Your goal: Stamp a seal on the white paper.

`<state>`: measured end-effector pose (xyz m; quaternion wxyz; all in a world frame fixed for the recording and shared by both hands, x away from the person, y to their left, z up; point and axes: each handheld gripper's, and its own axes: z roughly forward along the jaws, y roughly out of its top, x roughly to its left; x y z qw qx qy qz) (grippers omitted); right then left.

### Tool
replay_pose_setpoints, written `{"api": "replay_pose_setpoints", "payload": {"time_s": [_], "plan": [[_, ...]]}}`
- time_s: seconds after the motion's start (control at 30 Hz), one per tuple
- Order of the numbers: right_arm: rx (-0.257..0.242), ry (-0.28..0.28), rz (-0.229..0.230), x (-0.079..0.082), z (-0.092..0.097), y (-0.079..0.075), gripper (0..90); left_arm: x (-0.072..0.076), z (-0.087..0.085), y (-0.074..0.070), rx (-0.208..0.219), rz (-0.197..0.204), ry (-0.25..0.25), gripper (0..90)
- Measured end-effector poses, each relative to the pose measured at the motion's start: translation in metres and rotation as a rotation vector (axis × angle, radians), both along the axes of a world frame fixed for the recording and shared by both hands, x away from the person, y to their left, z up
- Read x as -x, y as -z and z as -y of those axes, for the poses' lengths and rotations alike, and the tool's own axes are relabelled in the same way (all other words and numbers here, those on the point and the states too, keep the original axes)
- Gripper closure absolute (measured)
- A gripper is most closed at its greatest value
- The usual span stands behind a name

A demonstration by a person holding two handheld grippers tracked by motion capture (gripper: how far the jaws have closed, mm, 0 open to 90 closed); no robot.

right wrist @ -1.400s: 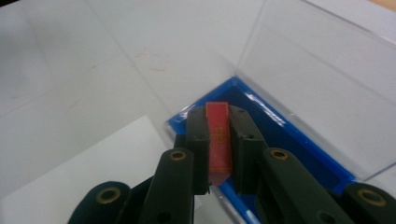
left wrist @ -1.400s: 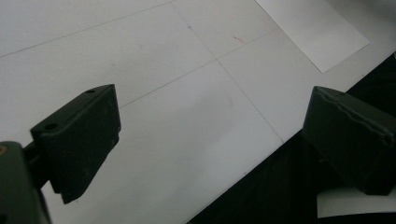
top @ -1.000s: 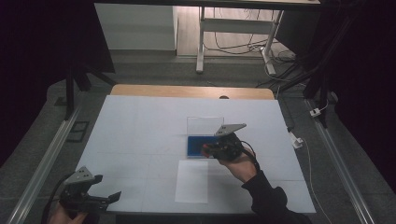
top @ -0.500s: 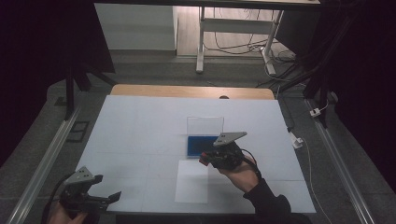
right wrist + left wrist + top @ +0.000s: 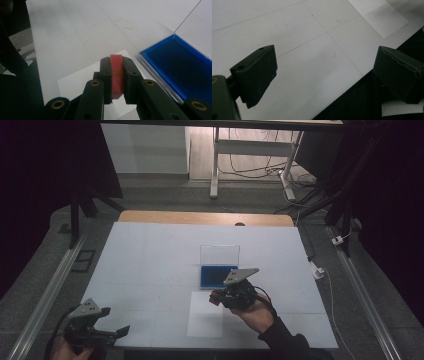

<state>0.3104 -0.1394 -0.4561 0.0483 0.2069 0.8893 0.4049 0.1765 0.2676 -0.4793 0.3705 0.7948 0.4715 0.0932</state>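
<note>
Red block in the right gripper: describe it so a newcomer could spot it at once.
Start at the white table, then find the open blue ink pad near its middle and the white paper sheet just in front. Above that sheet, the right gripper is shut on the small red block. It is the only red thing among white and blue neighbours.

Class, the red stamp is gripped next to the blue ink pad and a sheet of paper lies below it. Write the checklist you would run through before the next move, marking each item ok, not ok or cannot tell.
1. Red stamp clamped between the right gripper jaws: ok.
2. Ink pad lid open, blue surface exposed: ok.
3. Sheet of paper flat on the table, under the stamp: ok.
4. Stamp face inked: cannot tell, it is hidden.
5. Left gripper open, away at the table's near edge, out of the way: ok.
6. Stamp face square to the paper: cannot tell.
</note>
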Motion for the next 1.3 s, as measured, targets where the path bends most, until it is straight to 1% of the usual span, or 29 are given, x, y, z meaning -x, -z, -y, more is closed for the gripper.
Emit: {"api": "replay_pose_setpoints", "payload": {"time_s": [0.2, 0.43, 0.57, 0.7, 1.07, 1.3], "plan": [[0.014, -0.013, -0.006, 0.001, -0.006, 0.005, 80.1, 0.000, 0.000, 0.000, 0.002, 0.000, 0.001, 5.4], [0.042, -0.052, -0.002, 0.004, -0.014, 0.012, 80.1, -0.001, 0.000, 0.000, 0.001, 0.000, 0.001, 5.5], [0.055, -0.063, -0.003, 0.003, -0.018, 0.017, 80.1, 0.000, 0.000, 0.000, 0.001, 0.001, 0.002, 5.5], [0.074, -0.068, 0.008, 0.003, -0.021, 0.021, 80.1, 0.000, 0.000, 0.000, 0.001, 0.000, 0.002, 5.6], [0.093, -0.056, 0.010, 0.000, -0.026, 0.032, 80.1, 0.000, 0.000, 0.000, 0.002, 0.002, 0.004, 5.6], [0.112, -0.072, 0.014, -0.001, -0.029, 0.039, 80.1, 0.000, 0.000, 0.000, 0.002, 0.002, 0.005, 5.6]]}}
